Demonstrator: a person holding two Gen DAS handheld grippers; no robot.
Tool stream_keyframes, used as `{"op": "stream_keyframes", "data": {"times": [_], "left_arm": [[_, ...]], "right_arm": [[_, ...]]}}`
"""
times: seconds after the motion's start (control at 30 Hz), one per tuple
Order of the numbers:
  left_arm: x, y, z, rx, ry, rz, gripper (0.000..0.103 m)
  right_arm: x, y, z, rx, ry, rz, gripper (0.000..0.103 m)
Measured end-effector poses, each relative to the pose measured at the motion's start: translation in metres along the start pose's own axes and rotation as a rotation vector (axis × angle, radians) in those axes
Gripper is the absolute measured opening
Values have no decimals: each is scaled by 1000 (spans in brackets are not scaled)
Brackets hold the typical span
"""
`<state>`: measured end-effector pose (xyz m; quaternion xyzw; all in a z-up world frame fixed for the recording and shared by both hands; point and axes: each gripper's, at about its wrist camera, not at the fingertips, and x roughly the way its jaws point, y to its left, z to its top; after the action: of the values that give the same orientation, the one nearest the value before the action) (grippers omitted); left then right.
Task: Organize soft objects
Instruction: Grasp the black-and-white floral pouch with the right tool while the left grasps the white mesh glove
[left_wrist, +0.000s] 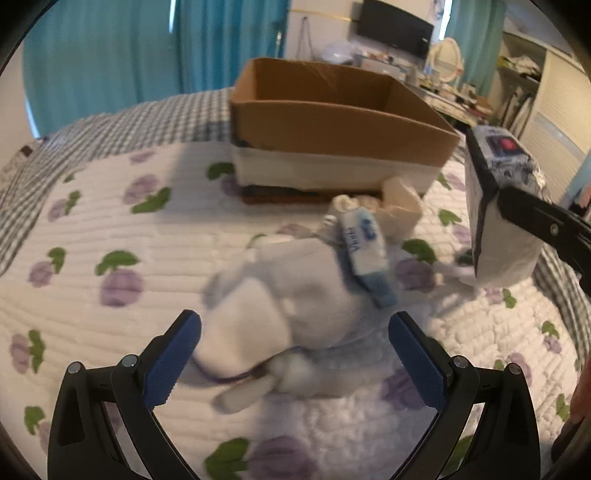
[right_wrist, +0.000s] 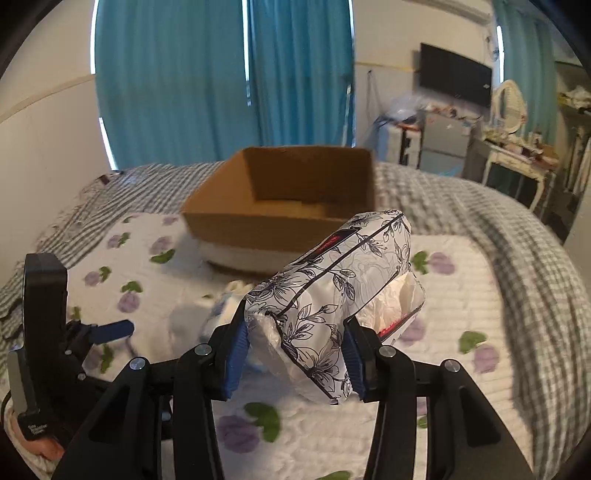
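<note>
**Tissue pack held short of the box**

The cardboard box (right_wrist: 280, 206) sat open on the floral quilt (right_wrist: 461, 266), beyond both grippers. Nearer than the box, the right gripper (right_wrist: 295, 354) was clamped on a floral tissue pack (right_wrist: 332, 295), lifted, its long axis aimed toward the box. The left gripper (left_wrist: 295, 354) gaped wide, holding nothing, over a white plush toy (left_wrist: 280, 306) with a small tissue packet (left_wrist: 364, 251) beside it. Only the left view showed the toy clearly; only the right showed the box floor.
</note>
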<state>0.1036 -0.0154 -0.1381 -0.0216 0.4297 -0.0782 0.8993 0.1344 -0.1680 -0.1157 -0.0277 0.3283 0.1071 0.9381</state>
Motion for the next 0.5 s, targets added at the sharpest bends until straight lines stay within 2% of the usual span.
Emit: {"op": "stream_keyframes", "data": {"times": [0.13, 0.3, 0.37, 0.5], "left_arm": [[16, -13, 1, 76, 3, 48, 103], [37, -12, -3, 97, 44, 107, 102], [40, -12, -4, 106, 51, 107, 102], [37, -14, -7, 139, 45, 98, 92]], "right_arm": [[12, -7, -3, 15, 32, 6, 45], [23, -10, -8, 7, 58, 7, 45], [26, -11, -9, 5, 65, 11, 45], [26, -12, -13, 5, 70, 12, 45]]}}
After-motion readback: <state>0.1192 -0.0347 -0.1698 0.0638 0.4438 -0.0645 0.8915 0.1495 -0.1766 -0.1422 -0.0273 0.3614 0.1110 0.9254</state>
